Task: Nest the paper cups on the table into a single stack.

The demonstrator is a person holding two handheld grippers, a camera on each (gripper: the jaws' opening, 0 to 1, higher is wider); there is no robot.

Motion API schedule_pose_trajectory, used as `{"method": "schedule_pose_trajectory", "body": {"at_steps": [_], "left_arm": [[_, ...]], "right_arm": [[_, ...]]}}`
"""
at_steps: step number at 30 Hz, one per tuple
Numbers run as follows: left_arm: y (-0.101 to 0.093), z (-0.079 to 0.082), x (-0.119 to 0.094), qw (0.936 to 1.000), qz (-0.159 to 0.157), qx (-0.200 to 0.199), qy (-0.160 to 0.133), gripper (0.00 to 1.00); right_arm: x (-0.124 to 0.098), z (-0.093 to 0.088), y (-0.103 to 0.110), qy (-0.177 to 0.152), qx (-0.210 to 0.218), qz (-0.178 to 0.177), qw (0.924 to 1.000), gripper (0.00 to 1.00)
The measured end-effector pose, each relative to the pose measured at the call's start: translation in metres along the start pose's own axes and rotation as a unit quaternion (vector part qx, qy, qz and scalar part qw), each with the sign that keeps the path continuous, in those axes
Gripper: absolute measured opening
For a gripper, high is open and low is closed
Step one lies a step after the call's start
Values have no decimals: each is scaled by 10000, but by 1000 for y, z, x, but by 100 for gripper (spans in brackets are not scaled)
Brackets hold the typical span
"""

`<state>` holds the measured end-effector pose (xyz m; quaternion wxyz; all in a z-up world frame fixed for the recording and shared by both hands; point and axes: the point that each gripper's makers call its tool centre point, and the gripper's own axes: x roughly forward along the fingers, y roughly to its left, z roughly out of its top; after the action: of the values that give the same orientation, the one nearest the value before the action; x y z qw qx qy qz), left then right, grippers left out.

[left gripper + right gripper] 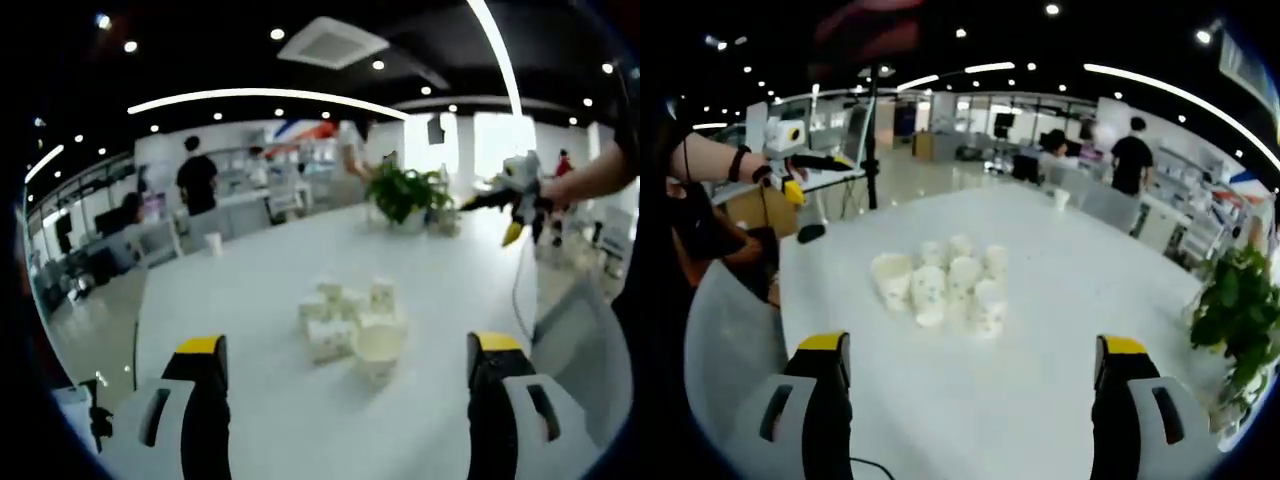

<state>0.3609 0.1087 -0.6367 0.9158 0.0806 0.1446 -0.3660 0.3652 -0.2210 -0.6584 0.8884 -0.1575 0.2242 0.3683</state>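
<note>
Left fingers: the yellow-tipped black fingers of the left gripper [348,372] are spread wide, nothing held between them.
Right fingers: the right gripper [972,372] is likewise spread apart and empty.
Cups: a cluster of white paper cups with small printed marks [352,322] is seen loose on the round white table [250,300], unstacked, just beyond both grippers.
Far side: a green potted plant [402,193] is set near the table's far edge.

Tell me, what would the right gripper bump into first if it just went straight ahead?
Probably the cluster of paper cups on the white table; the right gripper is open and they sit between its jaws' lines.
</note>
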Motion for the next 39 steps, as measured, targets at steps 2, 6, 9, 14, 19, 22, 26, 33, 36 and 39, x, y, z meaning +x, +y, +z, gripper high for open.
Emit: {"method": "schedule_pose_trajectory", "body": {"at_steps": [2, 6, 9, 14, 19, 22, 26, 33, 36, 39], "left_arm": [[0, -3, 1, 10000, 2, -31, 70, 98], [0, -2, 1, 10000, -17, -5, 39, 98], [1, -3, 1, 10000, -7, -58, 48, 98], [0, -4, 2, 10000, -8, -59, 71, 98], [1, -4, 2, 10000, 14, -34, 63, 98], [0, -4, 1, 10000, 0, -37, 74, 98], [0, -5, 2, 9999, 1, -58, 111, 98], [1, -6, 3, 9999, 5, -76, 125, 98], [0, -5, 3, 9999, -1, -73, 88, 98], [0, -4, 2, 10000, 0, -31, 80, 98]], "right_arm": [[1, 0, 0, -5, 29, 12, 10000, 100], [1, 0, -1, -12, 36, 10, 10000, 100], [1, -1, -1, 3, 31, 12, 10000, 100], [2, -1, -1, 1, 50, 26, 10000, 100], [2, -2, 0, 29, 16, 22, 10000, 100], [2, -2, 1, 26, 50, 30, 10000, 100], [3, -2, 1, 31, 51, 29, 10000, 100], [3, -3, 0, 47, 37, 22, 10000, 100], [2, -3, 0, 50, 40, 24, 10000, 100], [3, -2, 1, 54, 46, 35, 10000, 100]]}}
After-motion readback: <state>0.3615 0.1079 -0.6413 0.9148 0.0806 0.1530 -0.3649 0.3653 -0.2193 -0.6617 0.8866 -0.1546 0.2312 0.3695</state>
